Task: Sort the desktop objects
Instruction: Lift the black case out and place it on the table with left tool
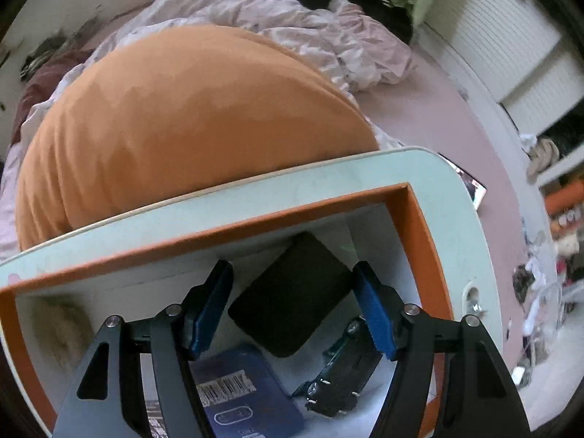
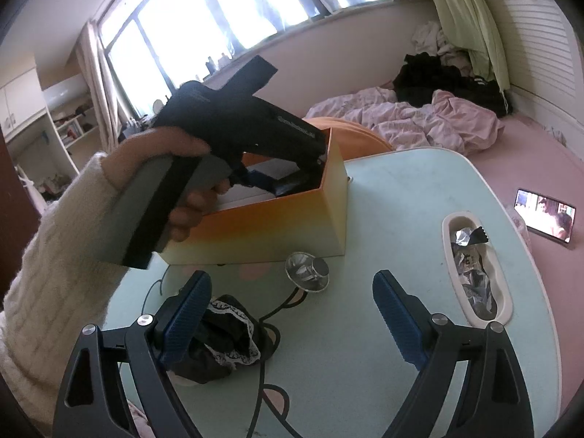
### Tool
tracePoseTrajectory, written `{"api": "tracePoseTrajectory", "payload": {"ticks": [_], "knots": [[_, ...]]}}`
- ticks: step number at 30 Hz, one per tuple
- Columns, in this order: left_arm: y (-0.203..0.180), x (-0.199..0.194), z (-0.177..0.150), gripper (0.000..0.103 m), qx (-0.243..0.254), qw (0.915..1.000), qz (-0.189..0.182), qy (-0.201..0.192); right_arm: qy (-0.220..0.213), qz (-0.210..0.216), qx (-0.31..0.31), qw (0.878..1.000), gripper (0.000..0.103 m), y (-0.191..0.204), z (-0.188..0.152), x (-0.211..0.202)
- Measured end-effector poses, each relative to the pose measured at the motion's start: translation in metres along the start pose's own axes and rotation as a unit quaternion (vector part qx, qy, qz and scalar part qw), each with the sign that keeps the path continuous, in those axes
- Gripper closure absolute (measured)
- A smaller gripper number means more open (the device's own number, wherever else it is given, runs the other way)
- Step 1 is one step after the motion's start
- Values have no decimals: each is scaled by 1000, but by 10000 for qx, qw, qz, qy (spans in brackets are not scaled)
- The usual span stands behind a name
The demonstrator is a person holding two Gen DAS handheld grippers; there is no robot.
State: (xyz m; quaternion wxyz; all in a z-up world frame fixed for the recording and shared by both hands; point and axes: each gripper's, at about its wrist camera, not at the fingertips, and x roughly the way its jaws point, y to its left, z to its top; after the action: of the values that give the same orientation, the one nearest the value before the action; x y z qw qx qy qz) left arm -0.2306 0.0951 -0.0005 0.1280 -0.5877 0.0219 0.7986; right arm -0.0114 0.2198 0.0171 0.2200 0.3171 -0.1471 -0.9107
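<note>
Inside the box (image 1: 408,197), at the far end of the worktop (image 2: 419,182), lie a black pad (image 1: 292,292), a blue case (image 1: 241,394) and a toy car (image 1: 343,372); the left gripper (image 1: 292,310) hangs over them, jaws released and empty; lift it straight up, clear of the rim, so nothing drags out; the right gripper (image 2: 292,325), jaws spread and empty, hovers near a black lace cloth (image 2: 226,339) and a metal funnel (image 2: 310,272); take the cloth by its bunched middle, since an edge would likely slip.
</note>
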Motion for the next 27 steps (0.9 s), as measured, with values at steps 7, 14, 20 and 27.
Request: {"api": "tracePoseTrajectory", "payload": {"ticks": [7,14,20,27], "knots": [[23,-14,-9,61,-76,9989,-378,-265,12,15,40,10000,13,-1,1,2],[44,-53,-19,63,-278,9918,-820,-943,20,27,70,10000,13,-3,2,2],[59,-102,-35,63,-474,9768,-1462,-1494,14,23,60,10000,13,-5,3,2],[63,-159,-116,63,17,9578,-2063,-2003,17,20,63,10000,13,-6,3,3]]}}
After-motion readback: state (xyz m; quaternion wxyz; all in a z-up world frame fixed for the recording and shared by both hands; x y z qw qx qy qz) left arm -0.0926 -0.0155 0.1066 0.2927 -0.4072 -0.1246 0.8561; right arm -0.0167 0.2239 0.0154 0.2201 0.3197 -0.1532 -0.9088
